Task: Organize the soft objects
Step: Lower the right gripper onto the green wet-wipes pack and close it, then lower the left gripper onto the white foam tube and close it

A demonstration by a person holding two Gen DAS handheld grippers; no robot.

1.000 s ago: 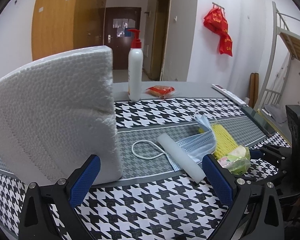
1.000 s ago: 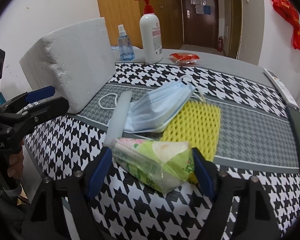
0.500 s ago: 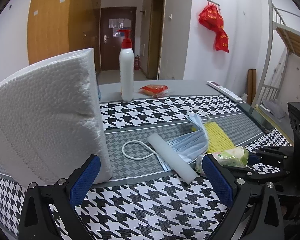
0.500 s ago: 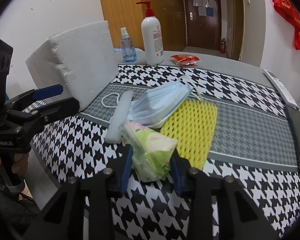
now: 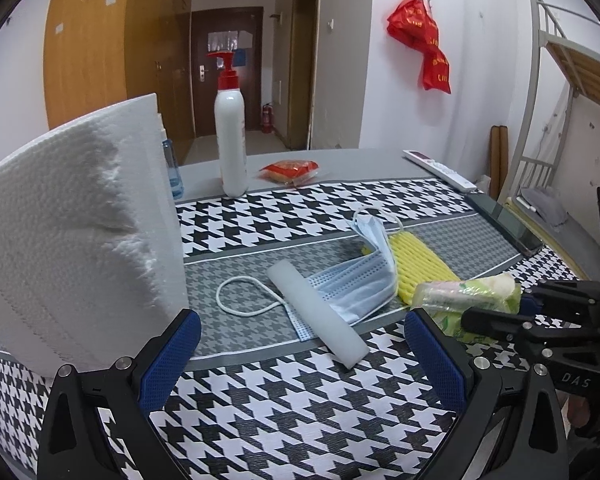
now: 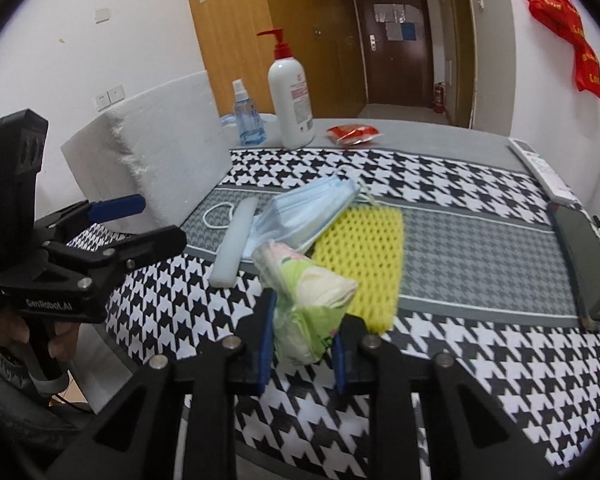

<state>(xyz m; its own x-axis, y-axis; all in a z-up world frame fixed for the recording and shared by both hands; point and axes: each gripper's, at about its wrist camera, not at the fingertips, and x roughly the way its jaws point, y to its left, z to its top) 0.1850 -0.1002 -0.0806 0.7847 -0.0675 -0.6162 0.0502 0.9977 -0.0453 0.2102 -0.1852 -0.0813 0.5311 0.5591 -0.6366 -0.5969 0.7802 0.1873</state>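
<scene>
One soft item in hand: tissue pack (image 6: 308, 300) pinched between the just-closed jaws of the right hand-held gripper (image 6: 300, 350), raised off the tabletop (image 6: 460, 240). Left hand-held gripper (image 5: 300, 356) spread, empty. Next, probably: carry toward mask (image 6: 308, 212) and yellow net (image 6: 364, 256) ahead; gentle squeeze.

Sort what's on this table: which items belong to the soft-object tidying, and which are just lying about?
Job items: tissue pack in the right gripper, face mask, yellow mesh, foam strip, foam block.

Lying about: pump bottle, spray bottle, red packet, remote, phone.
</scene>
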